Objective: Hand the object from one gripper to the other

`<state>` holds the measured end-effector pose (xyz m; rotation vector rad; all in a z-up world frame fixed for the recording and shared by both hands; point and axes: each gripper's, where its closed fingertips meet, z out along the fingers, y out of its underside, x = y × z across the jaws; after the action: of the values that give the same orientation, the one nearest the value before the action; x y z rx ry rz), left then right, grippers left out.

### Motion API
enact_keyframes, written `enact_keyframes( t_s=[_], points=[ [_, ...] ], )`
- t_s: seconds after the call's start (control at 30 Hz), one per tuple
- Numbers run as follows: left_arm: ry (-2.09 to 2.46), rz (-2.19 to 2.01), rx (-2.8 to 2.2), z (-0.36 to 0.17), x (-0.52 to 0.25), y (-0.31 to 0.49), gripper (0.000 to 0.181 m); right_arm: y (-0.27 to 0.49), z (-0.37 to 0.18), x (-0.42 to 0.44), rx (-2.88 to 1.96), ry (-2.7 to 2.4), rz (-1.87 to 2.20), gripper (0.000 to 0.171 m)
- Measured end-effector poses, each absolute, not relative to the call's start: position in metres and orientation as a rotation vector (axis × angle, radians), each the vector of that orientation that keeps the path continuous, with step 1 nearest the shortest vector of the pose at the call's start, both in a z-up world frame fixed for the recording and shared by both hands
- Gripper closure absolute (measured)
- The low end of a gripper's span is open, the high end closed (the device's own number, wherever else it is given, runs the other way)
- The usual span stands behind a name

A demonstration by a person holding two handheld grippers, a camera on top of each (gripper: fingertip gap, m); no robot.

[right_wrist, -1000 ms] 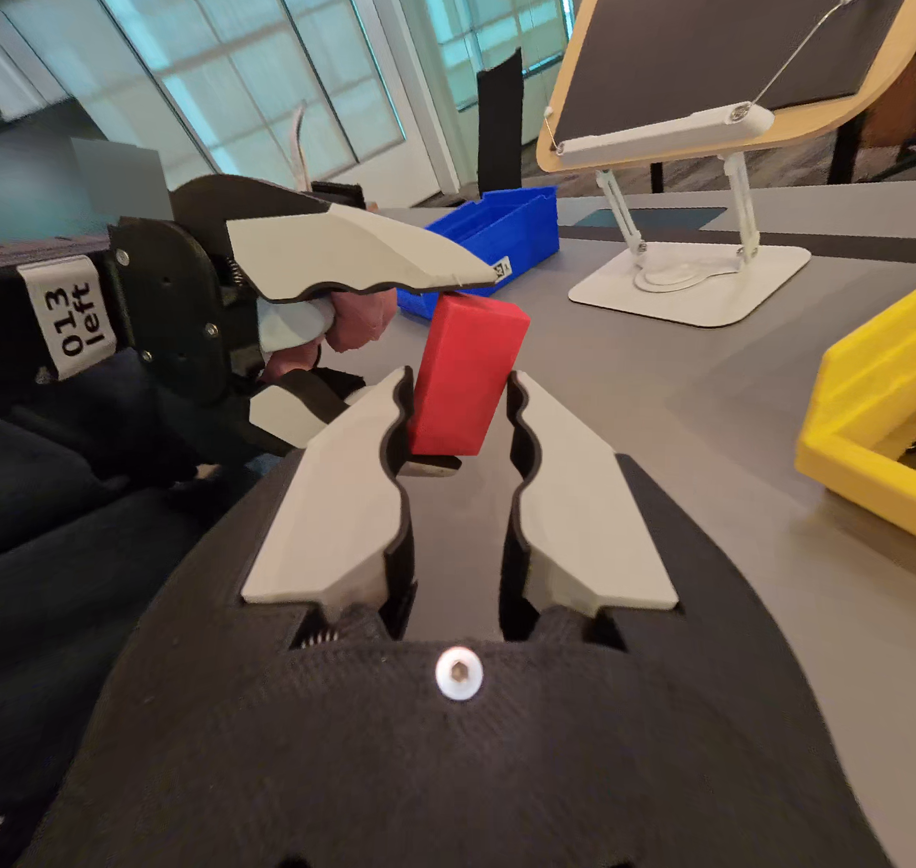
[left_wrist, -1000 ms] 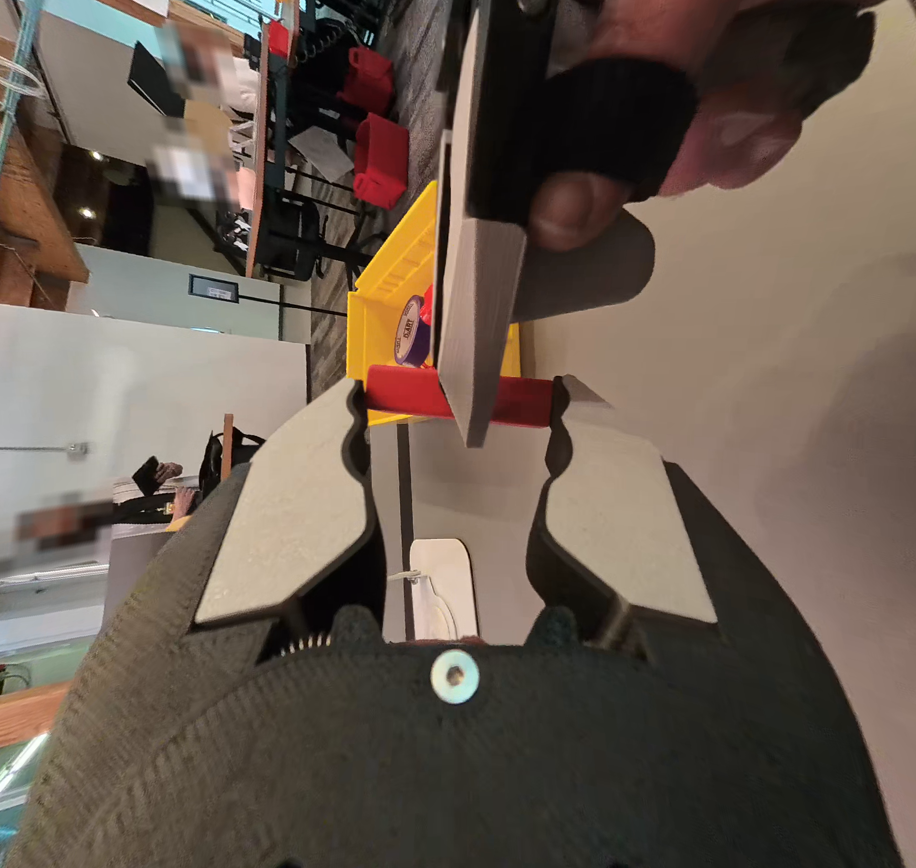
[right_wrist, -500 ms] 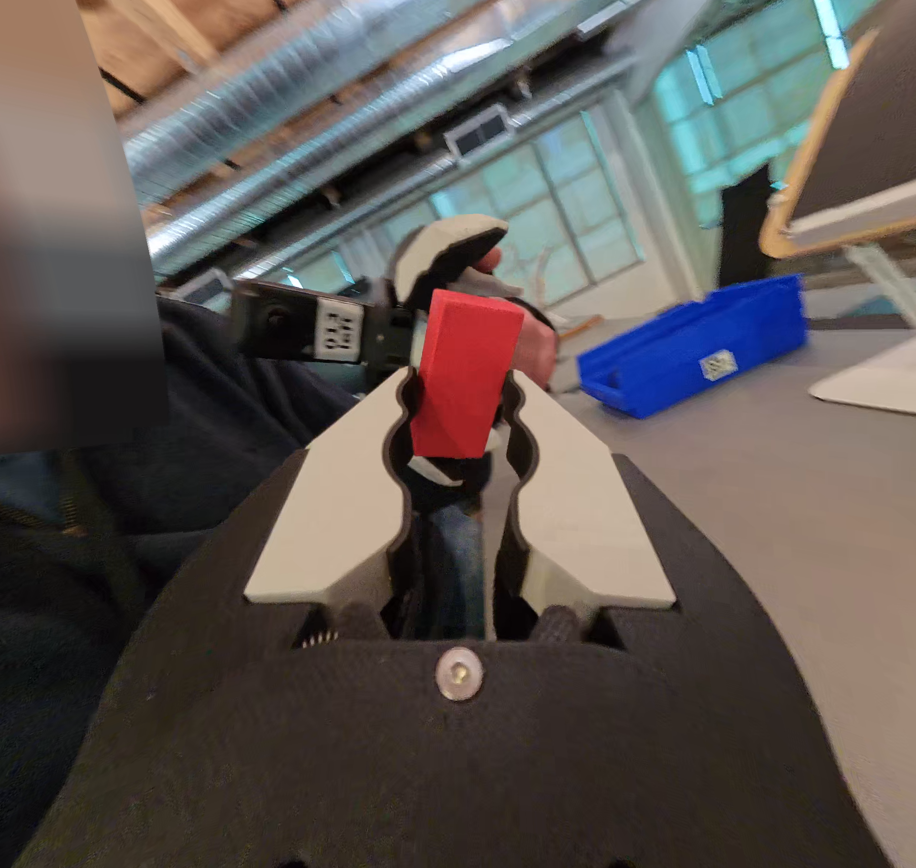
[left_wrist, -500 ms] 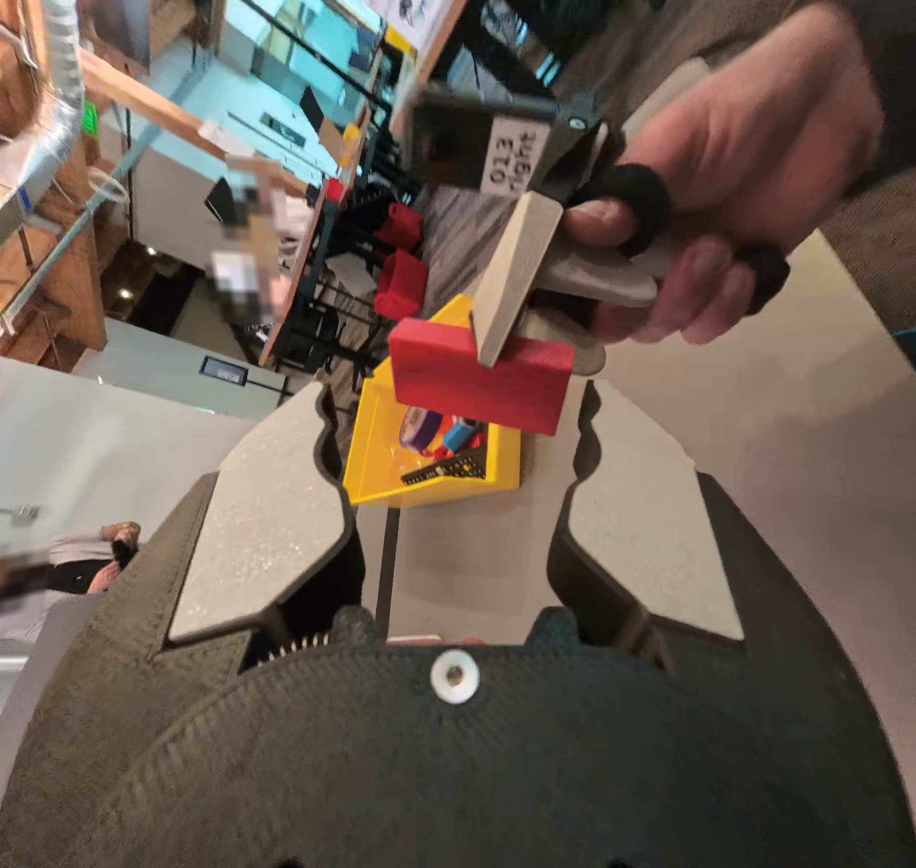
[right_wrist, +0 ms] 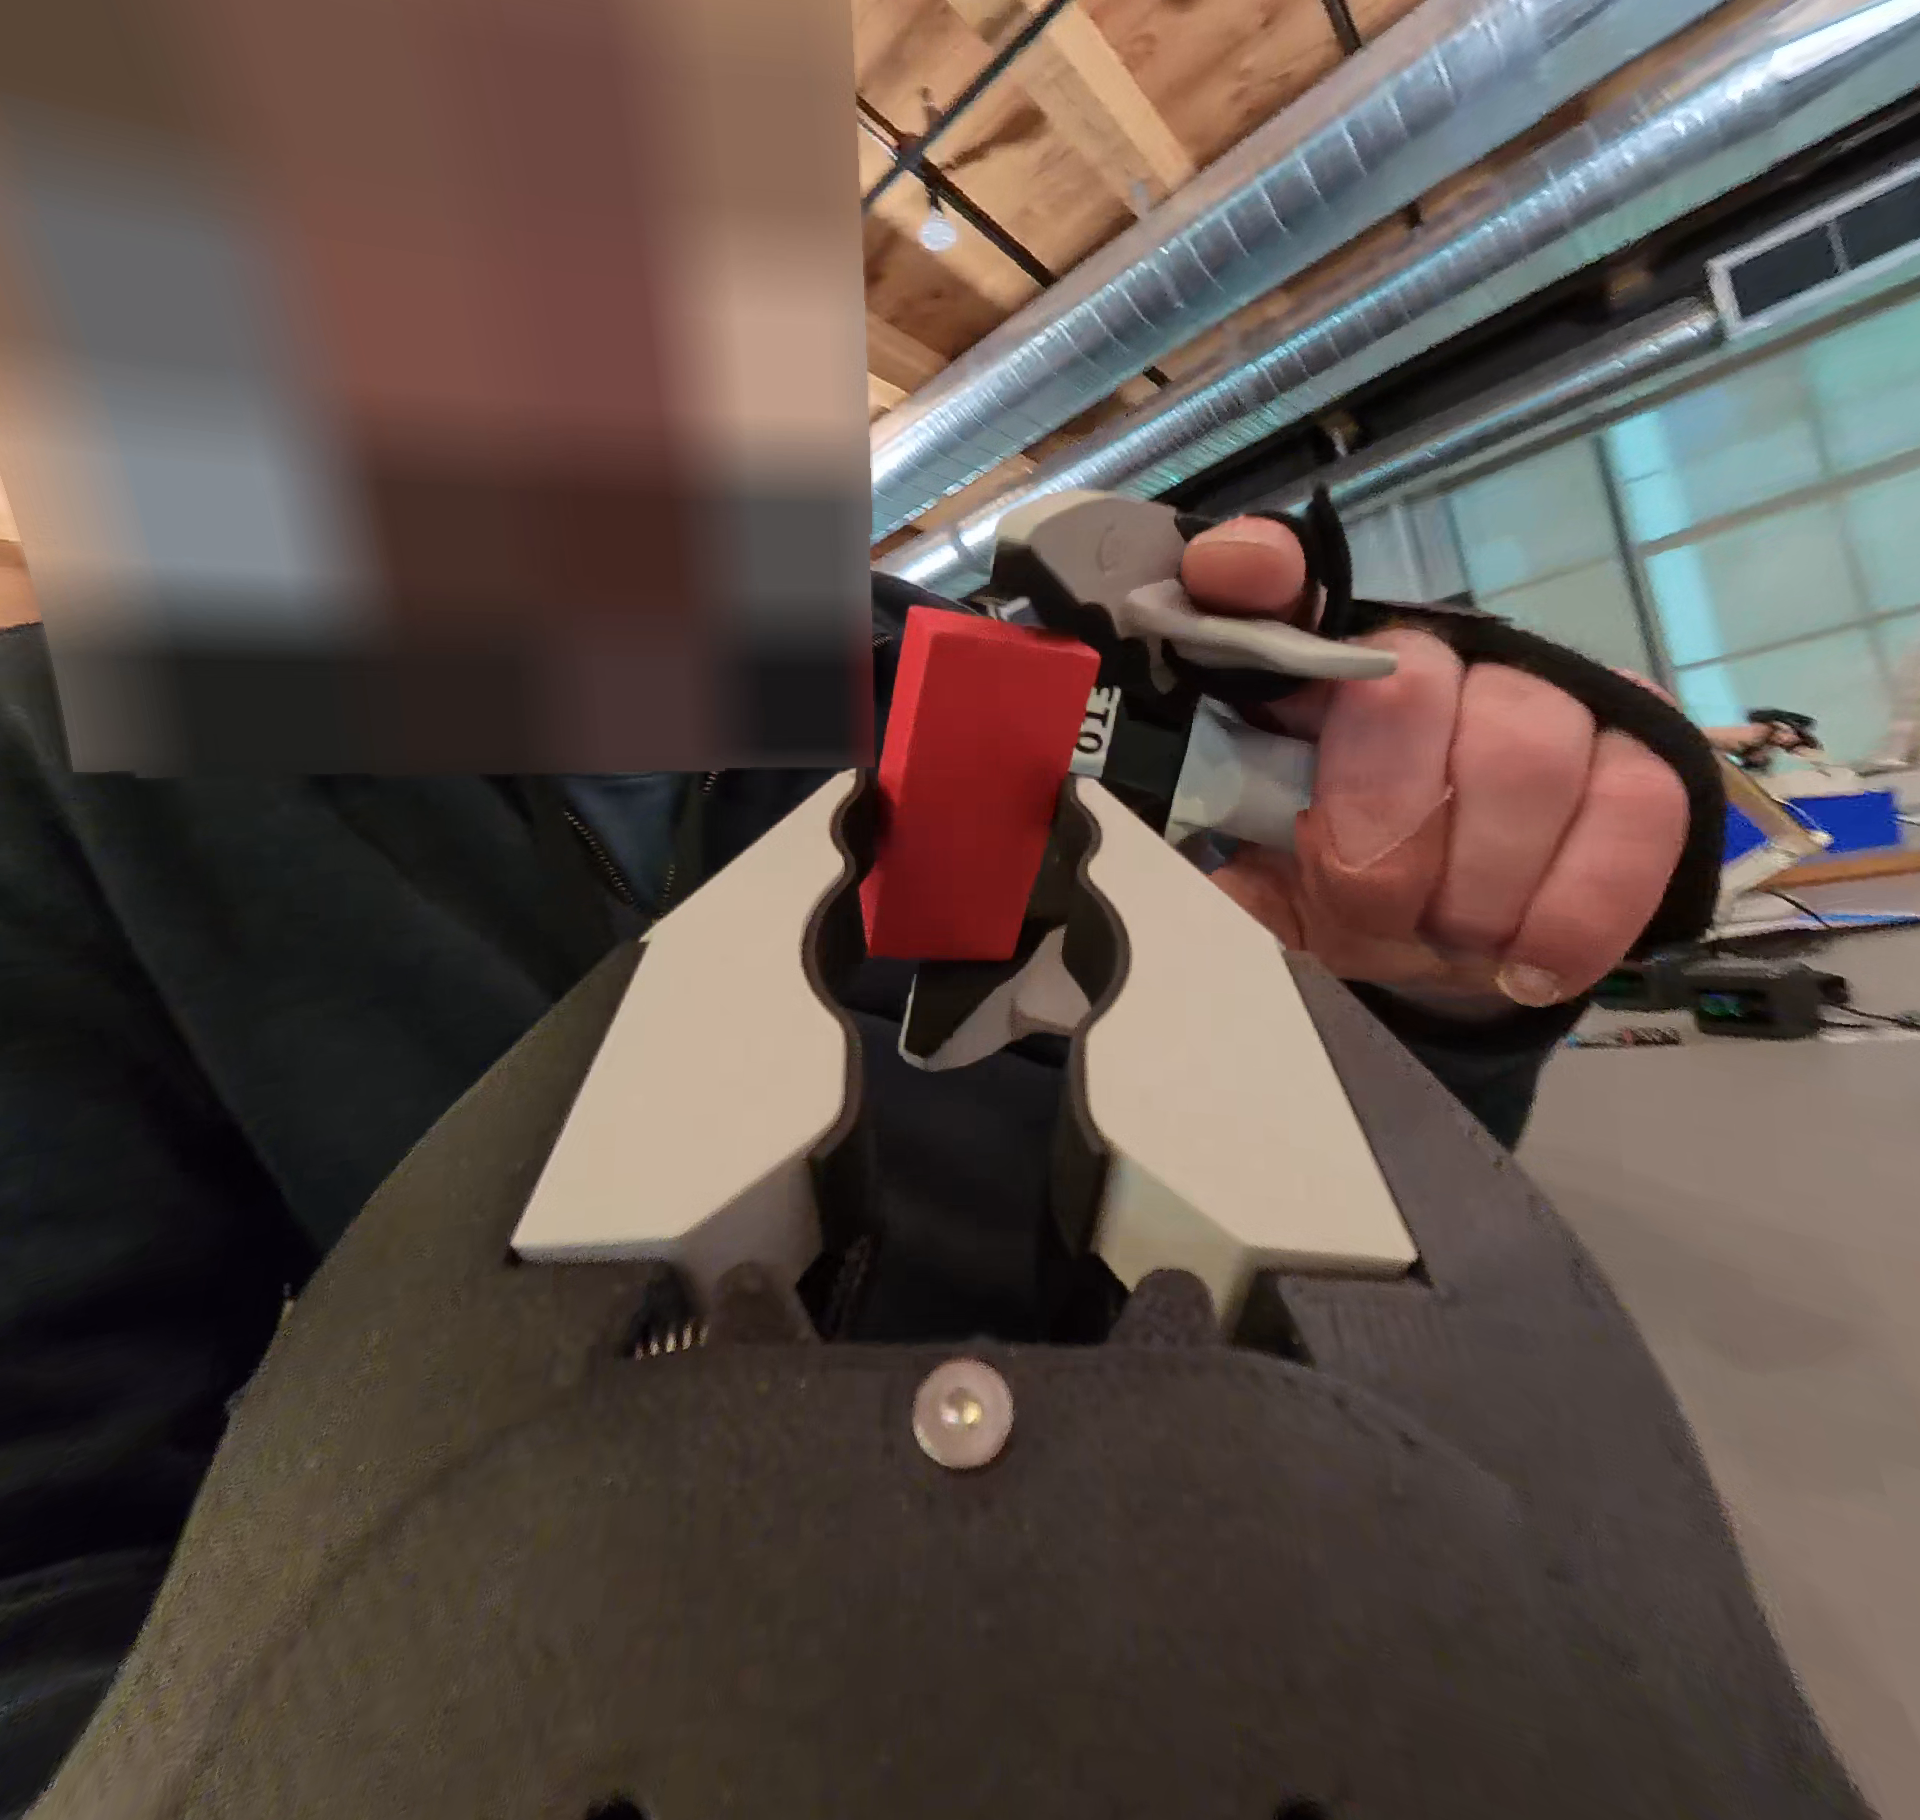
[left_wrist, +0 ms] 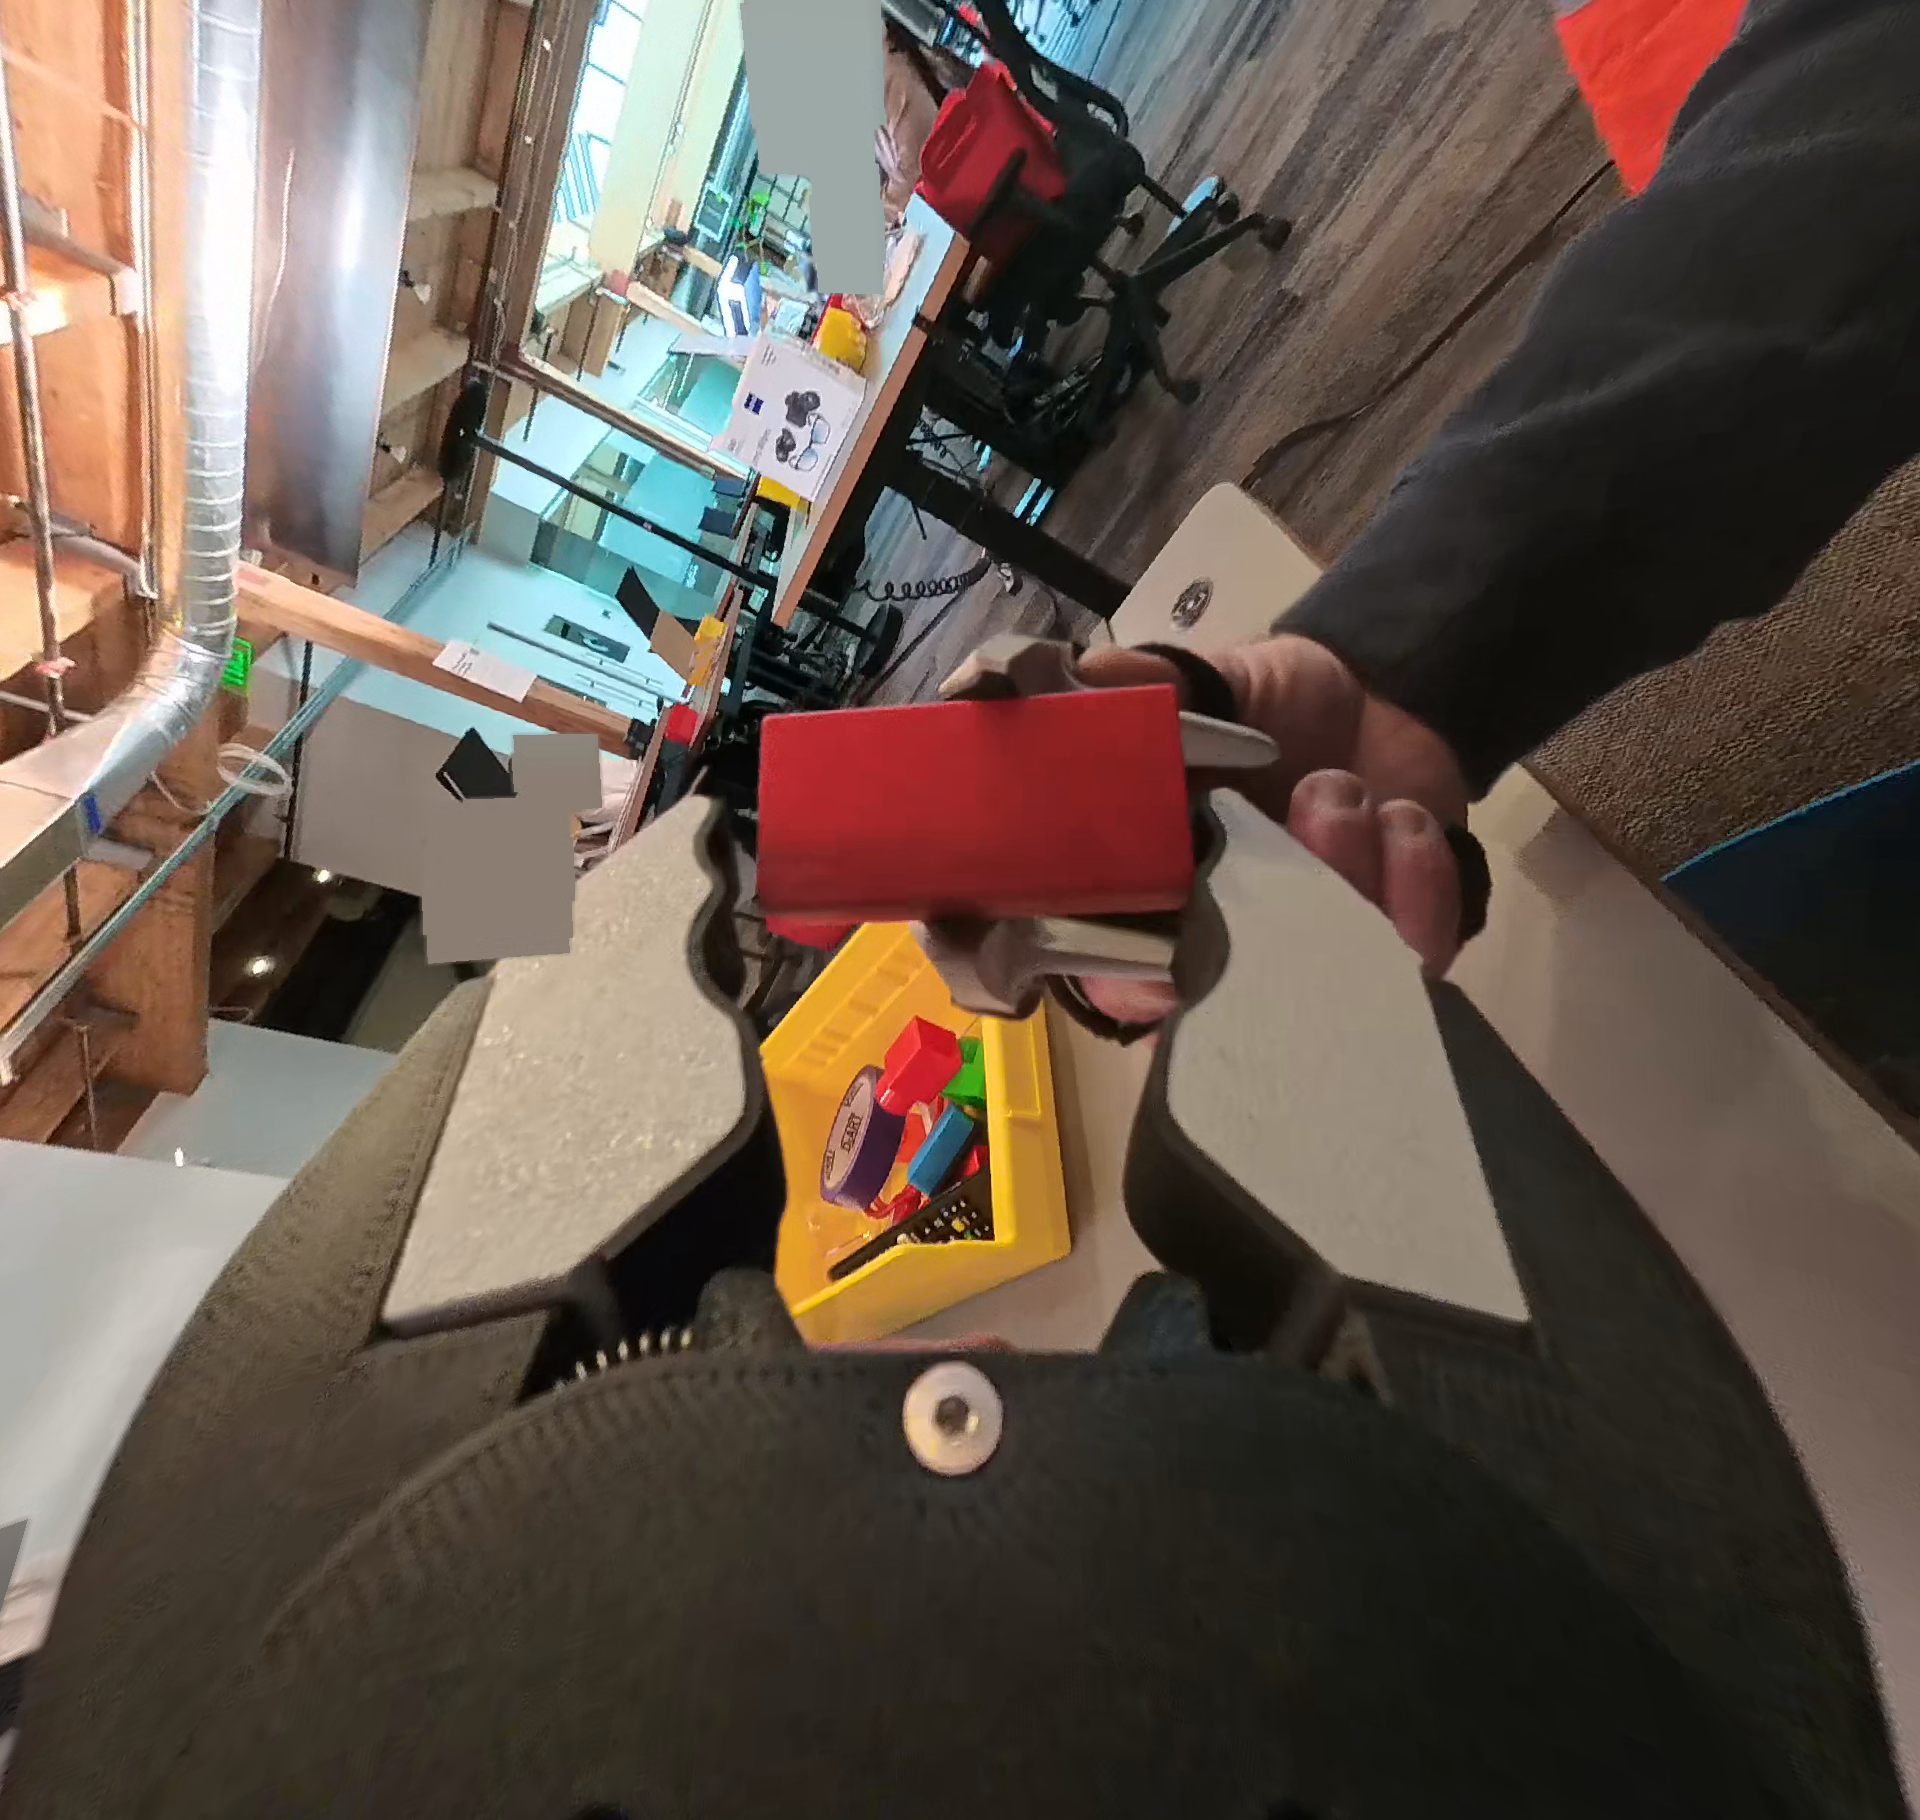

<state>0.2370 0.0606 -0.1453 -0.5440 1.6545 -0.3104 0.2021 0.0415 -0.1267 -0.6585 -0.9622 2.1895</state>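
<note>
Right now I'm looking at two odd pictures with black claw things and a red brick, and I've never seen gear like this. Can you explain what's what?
There is no robot here, only two hand-held tools. A person squeezes one in each hand, and each carries a camera looking along its own two fingers. The left gripper's picture shows its fingers spread open on either side of the red block, with the person's right hand beyond. The right gripper's picture shows its fingers shut on that block, with the left hand behind. So the right one grips the block. Below, on the grey table, a yellow bin holds a purple tape roll and small coloured blocks.
</note>
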Motion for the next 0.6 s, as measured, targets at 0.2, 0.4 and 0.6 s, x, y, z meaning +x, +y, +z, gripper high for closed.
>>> enact_keyframes(
  t_s=[0.2,0.4,0.6],
  points=[
    [1.668,-0.357,-0.509,-0.147,0.238,0.047,0.107,0.035,-0.13,0.204,-0.558,-0.949,2.316,0.139],
    [1.673,-0.361,-0.556,-0.149,0.237,0.052,0.108,0.046,-0.132,0.203,-0.594,-0.877,2.307,0.138],
    [1.684,-0.173,-0.685,-0.159,0.235,0.086,0.108,0.084,-0.151,0.197,-1.04,-0.764,1.936,0.118]
  ],
)
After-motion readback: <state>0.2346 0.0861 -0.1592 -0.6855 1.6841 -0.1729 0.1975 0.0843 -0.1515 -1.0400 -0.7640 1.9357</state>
